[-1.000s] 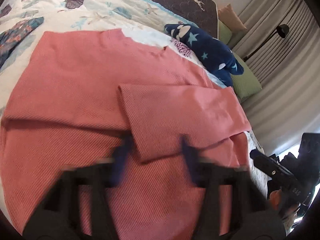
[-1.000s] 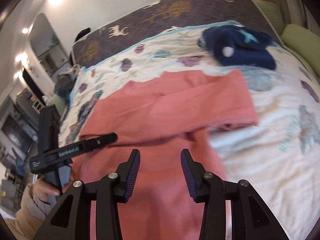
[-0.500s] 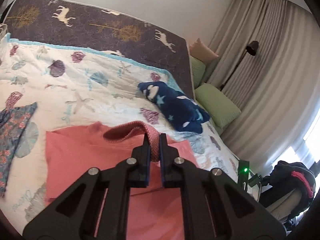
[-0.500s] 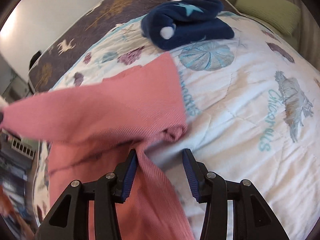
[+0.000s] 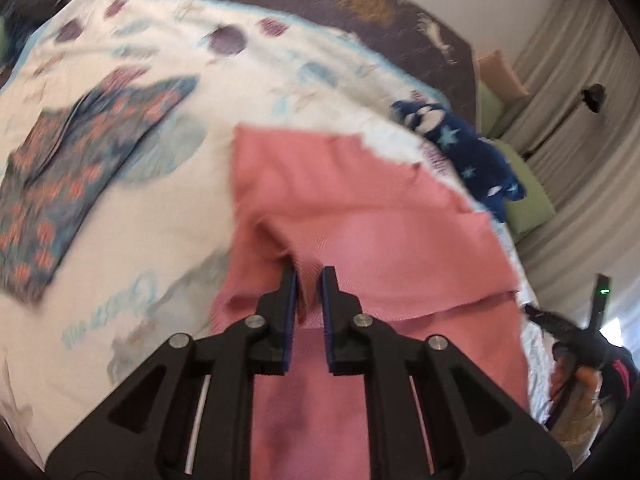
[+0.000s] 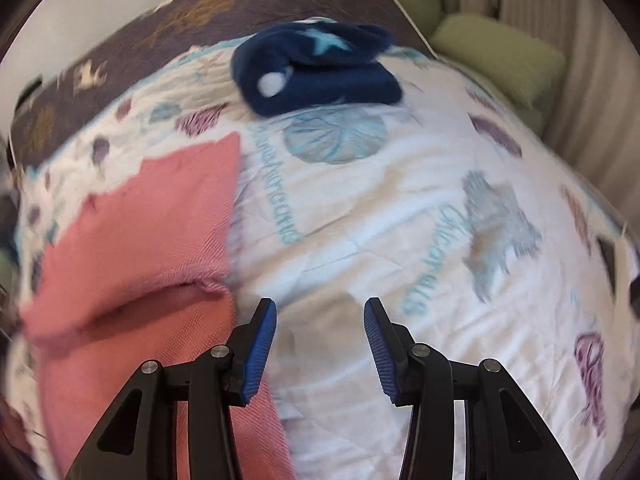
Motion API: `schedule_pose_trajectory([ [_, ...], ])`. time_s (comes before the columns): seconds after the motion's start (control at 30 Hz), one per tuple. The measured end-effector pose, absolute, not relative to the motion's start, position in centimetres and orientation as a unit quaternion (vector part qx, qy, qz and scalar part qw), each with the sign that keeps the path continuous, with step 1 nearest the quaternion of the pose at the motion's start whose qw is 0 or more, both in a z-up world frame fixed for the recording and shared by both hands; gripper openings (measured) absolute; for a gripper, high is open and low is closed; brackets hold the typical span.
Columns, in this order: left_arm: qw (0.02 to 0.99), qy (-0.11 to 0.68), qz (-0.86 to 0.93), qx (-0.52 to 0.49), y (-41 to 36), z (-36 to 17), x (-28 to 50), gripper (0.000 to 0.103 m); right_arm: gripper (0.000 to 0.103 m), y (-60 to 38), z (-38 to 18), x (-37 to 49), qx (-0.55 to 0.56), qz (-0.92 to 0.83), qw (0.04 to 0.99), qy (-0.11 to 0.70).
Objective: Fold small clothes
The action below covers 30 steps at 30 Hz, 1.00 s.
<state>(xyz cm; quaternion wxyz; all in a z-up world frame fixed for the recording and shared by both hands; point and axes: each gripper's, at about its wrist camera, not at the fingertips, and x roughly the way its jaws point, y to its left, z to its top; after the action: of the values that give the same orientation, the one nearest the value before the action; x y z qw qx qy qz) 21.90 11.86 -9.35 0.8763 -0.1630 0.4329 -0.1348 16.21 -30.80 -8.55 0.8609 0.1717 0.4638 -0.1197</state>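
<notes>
A salmon-pink knit top (image 5: 360,208) lies partly folded on the bed, its left side laid over the body. My left gripper (image 5: 308,276) is nearly shut, with a ridge of the pink fabric pinched between its blue pads. In the right wrist view the same top (image 6: 136,232) lies at the left with a folded edge. My right gripper (image 6: 320,320) is open and empty over the white quilt (image 6: 400,220), just right of the top's edge.
A folded dark floral garment (image 5: 76,184) lies on the quilt to the left. A navy star-print fleece (image 6: 320,68) lies further up the bed near the dark bedspread. Green cushions (image 6: 500,48) and curtains are at the right.
My left gripper has carried the pinched pink fabric over and down onto the top, and its jaws have parted slightly. My right gripper has shifted right, off the top and over bare quilt.
</notes>
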Motion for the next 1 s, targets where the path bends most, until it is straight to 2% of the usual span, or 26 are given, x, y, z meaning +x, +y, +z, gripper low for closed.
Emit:
schedule_pose_trajectory([
  [0.03, 0.878, 0.435, -0.117, -0.165, 12.3, -9.6, 21.7, 0.013, 0.046, -31.0, -8.0, 16.1, 0.179, -0.112, 0.865, 0.456],
  [0.17, 0.885, 0.415, -0.096, -0.19, 13.3, -8.7, 22.0, 0.03, 0.046, -29.8, -6.3, 17.8, 0.171, -0.043, 0.88, 0.441],
  [0.23, 0.887, 0.411, -0.099, -0.184, 12.8, -8.5, 22.7, 0.044, 0.047, -28.6, -6.5, 19.3, 0.177, -0.004, 0.877, 0.446],
  [0.27, 0.885, 0.417, -0.104, -0.178, 12.2, -8.7, 23.2, 0.058, 0.047, -28.2, -6.9, 19.9, 0.175, 0.001, 0.875, 0.451],
  [0.3, 0.88, 0.43, -0.109, -0.171, 11.5, -9.2, 23.8, 0.061, 0.047, -27.8, -7.4, 20.7, 0.171, -0.002, 0.872, 0.459],
  [0.33, 0.876, 0.44, -0.108, -0.164, 11.0, -9.9, 24.4, 0.061, 0.047, -27.5, -8.1, 21.4, 0.169, -0.006, 0.867, 0.469],
  [0.37, 0.874, 0.447, -0.108, -0.158, 10.4, -10.3, 24.8, 0.056, 0.047, -27.4, -8.6, 22.0, 0.171, -0.008, 0.863, 0.476],
  [0.4, 0.873, 0.449, -0.111, -0.153, 9.9, -10.6, 25.0, 0.023, 0.047, -27.3, -9.2, 22.4, 0.175, -0.009, 0.857, 0.484],
  [0.43, 0.873, 0.451, -0.112, -0.147, 9.5, -10.9, 25.2, 0.004, 0.047, -27.3, -9.6, 22.5, 0.179, -0.01, 0.854, 0.488],
  [0.5, 0.874, 0.438, -0.128, -0.163, 9.2, -10.1, 24.8, 0.006, 0.047, -27.4, -9.8, 22.3, 0.182, -0.007, 0.856, 0.485],
  [0.53, 0.887, 0.403, -0.147, -0.169, 9.2, -8.2, 24.0, 0.006, 0.047, -27.5, -9.7, 22.1, 0.181, -0.004, 0.858, 0.48],
  [0.6, 0.911, 0.353, -0.153, -0.149, 9.2, -4.9, 23.1, 0.006, 0.048, -28.0, -9.3, 21.8, 0.178, -0.005, 0.864, 0.471],
  [0.67, 0.921, 0.338, -0.15, -0.126, 9.3, -3.4, 23.4, 0.007, 0.049, -28.3, -9.0, 21.8, 0.174, -0.012, 0.869, 0.464],
  [0.8, 0.918, 0.374, -0.111, -0.072, 9.5, -5.7, 25.4, 0.011, 0.052, -28.4, -8.9, 21.7, 0.178, -0.013, 0.869, 0.461],
  [0.9, 0.887, 0.438, -0.105, -0.1, 10.5, -9.6, 25.2, 0.012, 0.052, -28.6, -9.0, 21.5, 0.178, -0.016, 0.87, 0.46],
  [1.0, 0.888, 0.44, -0.089, -0.102, 11.0, -10.4, 24.2, 0.035, 0.052, -28.8, -8.9, 21.7, 0.182, -0.009, 0.868, 0.461],
])
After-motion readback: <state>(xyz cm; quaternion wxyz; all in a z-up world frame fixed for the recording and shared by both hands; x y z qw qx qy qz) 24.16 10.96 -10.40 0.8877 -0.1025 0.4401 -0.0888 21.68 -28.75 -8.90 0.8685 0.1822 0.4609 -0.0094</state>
